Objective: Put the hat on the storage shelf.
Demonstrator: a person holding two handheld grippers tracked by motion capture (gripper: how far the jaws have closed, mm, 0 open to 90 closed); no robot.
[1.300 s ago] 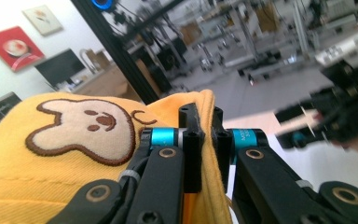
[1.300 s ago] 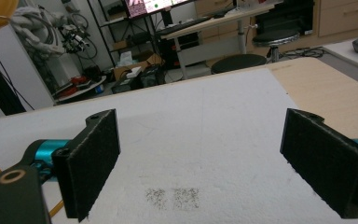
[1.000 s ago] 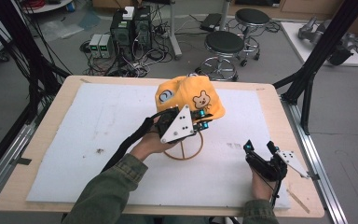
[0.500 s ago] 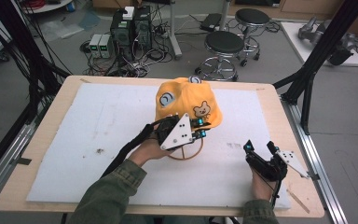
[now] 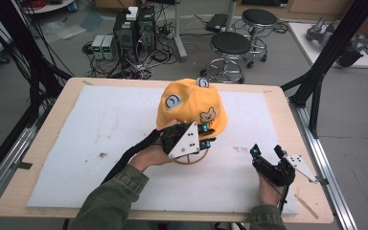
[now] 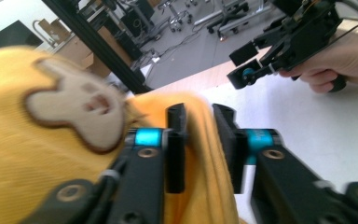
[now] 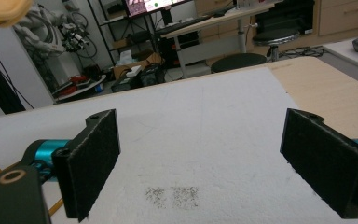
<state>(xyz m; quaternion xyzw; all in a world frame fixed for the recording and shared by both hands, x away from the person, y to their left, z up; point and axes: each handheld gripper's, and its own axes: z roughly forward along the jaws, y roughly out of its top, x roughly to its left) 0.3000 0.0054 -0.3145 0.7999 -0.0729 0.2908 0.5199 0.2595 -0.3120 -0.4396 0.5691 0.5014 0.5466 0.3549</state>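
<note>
1. Orange-yellow knitted fabric is making up the child's hat (image 5: pixel 191 108), which is carrying a beige bear patch on its side and two small white-and-grey round ears on its crown.
2. It is sitting on a light wooden ring stand (image 5: pixel 190 158) near the middle of the white foam mat (image 5: pixel 76 143) covering the desk (image 5: pixel 280 103).
3. In the high view the left gripper (image 5: pixel 210 135) is reaching in at the hat's lower edge on the person's side, with the grey three-cornered plate on top.
4. In the left gripper view the left gripper (image 6: pixel 199 144) has its jaws standing a little apart, having just been opening; a fold of the hat's brim is lying between them, and the pads are not visibly pressing on it.
5. The bear patch (image 6: pixel 74 109) is showing blurred just to the left of those jaws.
6. The right gripper (image 5: pixel 267 151) is resting on the mat near the desk's right front corner, well apart from the hat.
7. In the right gripper view the right gripper (image 7: pixel 200 163) is holding its jaws wide apart over bare mat with a faint grey smudge (image 7: pixel 172 196).
</note>
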